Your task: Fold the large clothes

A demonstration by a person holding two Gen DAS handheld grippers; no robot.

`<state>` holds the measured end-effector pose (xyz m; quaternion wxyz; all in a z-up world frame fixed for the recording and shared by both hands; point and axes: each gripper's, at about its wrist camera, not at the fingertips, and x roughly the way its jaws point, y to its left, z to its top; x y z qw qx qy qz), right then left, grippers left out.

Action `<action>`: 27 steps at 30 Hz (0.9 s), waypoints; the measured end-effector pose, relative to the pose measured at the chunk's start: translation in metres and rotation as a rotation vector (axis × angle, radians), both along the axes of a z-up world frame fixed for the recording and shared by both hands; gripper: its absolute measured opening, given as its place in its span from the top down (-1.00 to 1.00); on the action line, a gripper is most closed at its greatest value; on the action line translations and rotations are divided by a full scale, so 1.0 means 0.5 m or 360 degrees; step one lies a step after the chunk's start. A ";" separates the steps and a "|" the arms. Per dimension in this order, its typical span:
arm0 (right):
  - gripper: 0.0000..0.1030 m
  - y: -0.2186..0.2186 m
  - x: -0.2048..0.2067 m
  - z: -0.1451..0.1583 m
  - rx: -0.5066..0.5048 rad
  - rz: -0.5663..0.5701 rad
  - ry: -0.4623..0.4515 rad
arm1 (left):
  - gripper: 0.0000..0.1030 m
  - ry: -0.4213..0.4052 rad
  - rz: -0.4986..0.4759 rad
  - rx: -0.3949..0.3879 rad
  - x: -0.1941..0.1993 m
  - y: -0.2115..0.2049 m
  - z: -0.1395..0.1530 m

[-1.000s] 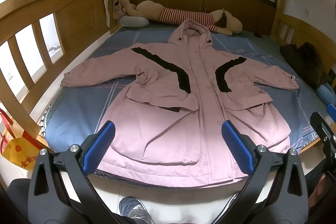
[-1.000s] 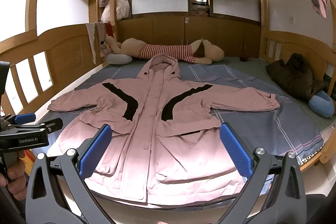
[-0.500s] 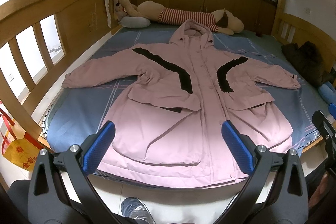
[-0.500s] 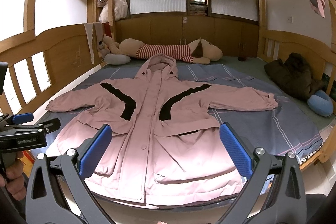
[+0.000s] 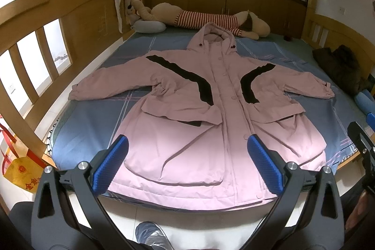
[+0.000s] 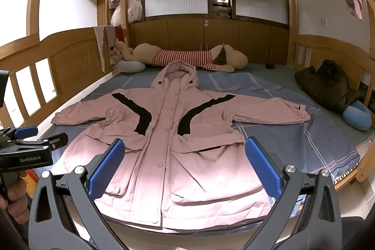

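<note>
A large pink hooded coat (image 5: 225, 123) lies face up and unfolded on the bed (image 5: 89, 118), which carries a blue-grey checked sheet. Its hood points to the far end, its hem reaches the near edge of the mattress, and both sleeves are spread out to left and right. Black curved panels run down either side of the buttoned front.

The left tongs (image 5: 187, 165) are wide open, blue pads well apart, gripping nothing, and hang short of the bed's near edge with the coat's hem seen between them. The right tongs (image 6: 185, 168) are likewise wide open and empty, held at the near edge of the bed, to the right of the left tongs. In the right wrist view the left tongs show at the left edge, with a hand (image 6: 14, 198) on the handle.

At the far end a long plush toy in a striped shirt (image 6: 185, 57) lies across the bed beside a grey pillow (image 6: 130, 66). A dark garment (image 6: 328, 86) is bundled at the right side, with a blue neck pillow (image 6: 357, 115) just nearer. A yellow and red bag (image 5: 21, 170) stands on the floor at the left.
</note>
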<state>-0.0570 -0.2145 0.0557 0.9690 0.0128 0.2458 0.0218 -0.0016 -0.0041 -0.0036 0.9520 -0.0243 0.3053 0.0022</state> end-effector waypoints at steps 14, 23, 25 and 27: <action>-0.97 -0.002 0.007 -0.014 -0.0023 0.0031 -0.0002 | -0.96 0.0035 0.0001 0.0016 0.010 -0.002 -0.011; -0.97 -0.022 0.047 -0.071 0.0078 0.0049 -0.0041 | -0.96 0.0062 -0.0004 0.0047 0.025 0.002 -0.037; -0.97 -0.038 0.072 -0.082 0.0128 0.0010 0.0021 | -0.96 0.0038 0.0003 0.0063 0.029 -0.002 -0.050; -0.97 -0.058 0.083 -0.082 0.0228 -0.0017 0.0061 | -0.96 0.0092 -0.0022 0.0043 0.048 0.000 -0.067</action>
